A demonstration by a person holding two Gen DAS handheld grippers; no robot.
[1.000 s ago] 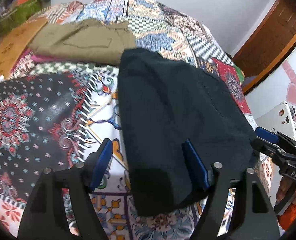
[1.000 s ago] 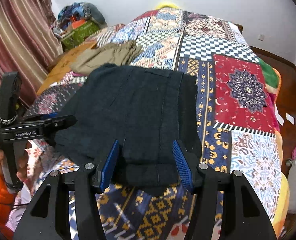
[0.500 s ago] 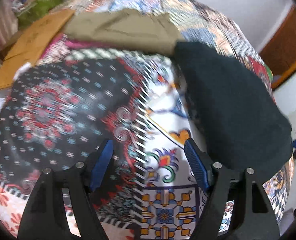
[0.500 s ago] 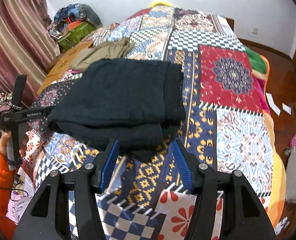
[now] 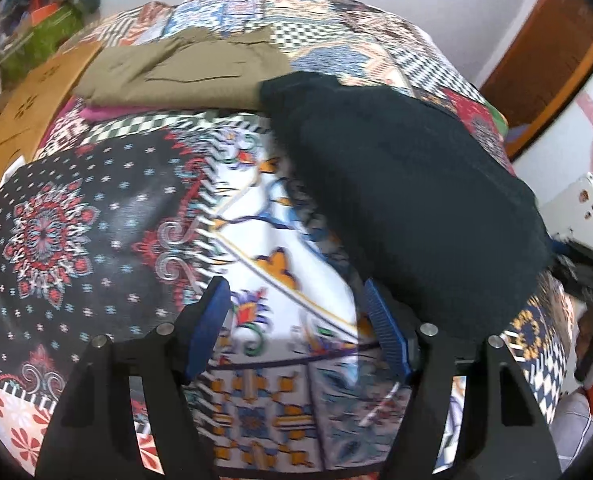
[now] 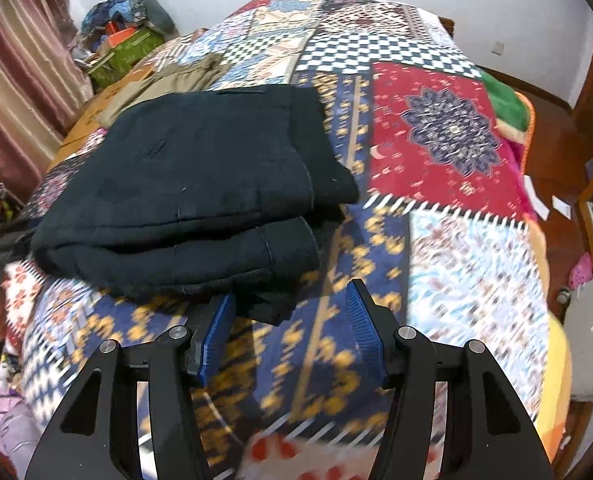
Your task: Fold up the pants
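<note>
The dark pants lie folded in a thick stack on the patchwork bedspread. In the left wrist view they sit to the upper right. My left gripper is open and empty over the bedspread, just left of the pants' near edge. My right gripper is open and empty, drawn back from the front edge of the stack, its left finger close to a loose corner of cloth.
A folded khaki garment lies beyond the dark pants, also in the right wrist view. A brown cardboard sheet lies at the bed's left edge. Boxes and clutter sit by the striped curtain. Wooden floor lies right.
Both grippers have drawn back from the dark pants. A second ago their fingers straddled the stack's edge; now they are clear of it. The left gripper swung left, then partly back.
</note>
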